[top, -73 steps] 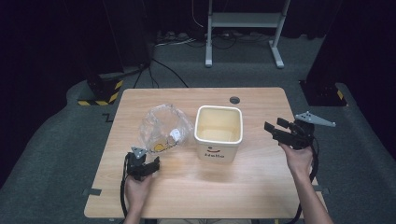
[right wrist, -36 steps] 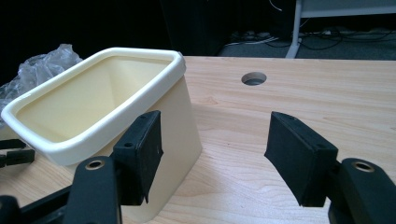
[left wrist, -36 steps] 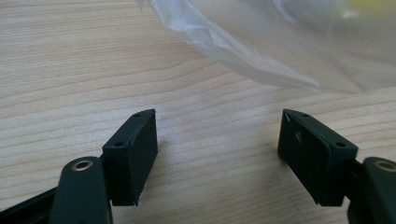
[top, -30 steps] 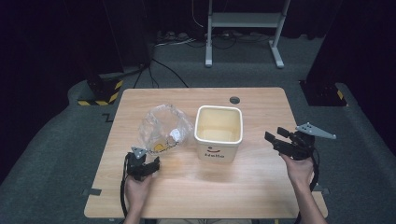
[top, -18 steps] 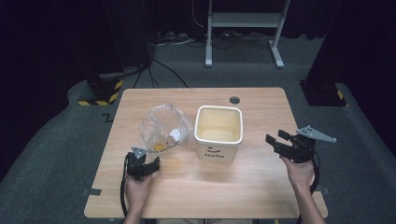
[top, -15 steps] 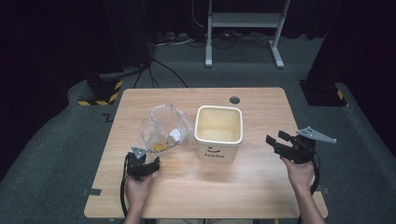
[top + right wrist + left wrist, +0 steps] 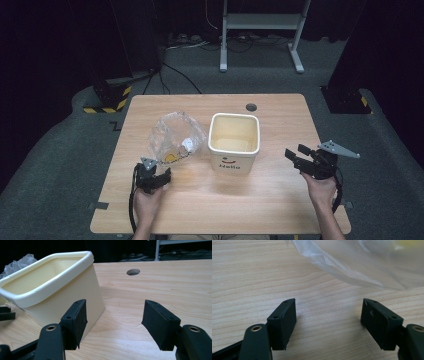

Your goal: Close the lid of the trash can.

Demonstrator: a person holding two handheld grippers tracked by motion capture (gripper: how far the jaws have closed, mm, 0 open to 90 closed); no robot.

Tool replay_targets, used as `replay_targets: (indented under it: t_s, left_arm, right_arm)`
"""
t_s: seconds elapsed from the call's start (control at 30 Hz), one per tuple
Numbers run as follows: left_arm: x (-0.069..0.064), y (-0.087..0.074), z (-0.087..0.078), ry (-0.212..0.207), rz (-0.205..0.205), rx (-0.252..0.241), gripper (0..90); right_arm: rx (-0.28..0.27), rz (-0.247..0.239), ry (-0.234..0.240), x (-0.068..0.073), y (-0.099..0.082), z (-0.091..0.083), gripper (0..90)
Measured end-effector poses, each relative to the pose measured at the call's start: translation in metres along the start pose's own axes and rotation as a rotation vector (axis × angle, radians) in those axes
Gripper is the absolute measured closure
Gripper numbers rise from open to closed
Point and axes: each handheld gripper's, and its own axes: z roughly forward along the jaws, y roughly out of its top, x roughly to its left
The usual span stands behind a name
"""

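While your left gripper (image 7: 159, 176) sits low on the table (image 7: 280, 200) with its jaws spread wide and nothing between them, the clear plastic bag (image 7: 175, 137) lies just beyond its tips, crumpled, left of the cream bin (image 7: 234, 141)

Bag: thin film, limp, very light by the look of it; it likely slides on the wood and collapses under any push. Something small, white and yellow, sits inside near the bin side; what it is I cannot tell. From the left gripper view the nearest fold (image 7: 342, 267) hangs just ahead of the pads (image 7: 284, 320). Pinch a bunched fold or the near edge, not the flat face, which would likely slip out

Bin: stiff-walled, open-topped, empty as far as you can see, upright mid-table. The rolled rim (image 7: 37, 293) is the sound hold; the smooth walls look slippery

Your right gripper (image 7: 305, 159), also wide and empty, hovers right of the bin, apart from it, aimed at its side
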Motion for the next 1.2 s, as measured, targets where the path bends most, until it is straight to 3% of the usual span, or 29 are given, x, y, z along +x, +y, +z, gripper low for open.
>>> replay_targets:
  t_s: [0.4,1.2]
  left_arm:
    - [0.0,0.0,0.0,0.0,0.0,0.0,28.8]
    - [0.0,0.0,0.0,0.0,0.0,0.0,28.8]
  right_arm:
    - [0.008,0.026,0.012,-0.002,-0.013,0.003,36.3]
    - [0.055,0.032,-0.019,-0.006,-0.039,0.012,36.9]
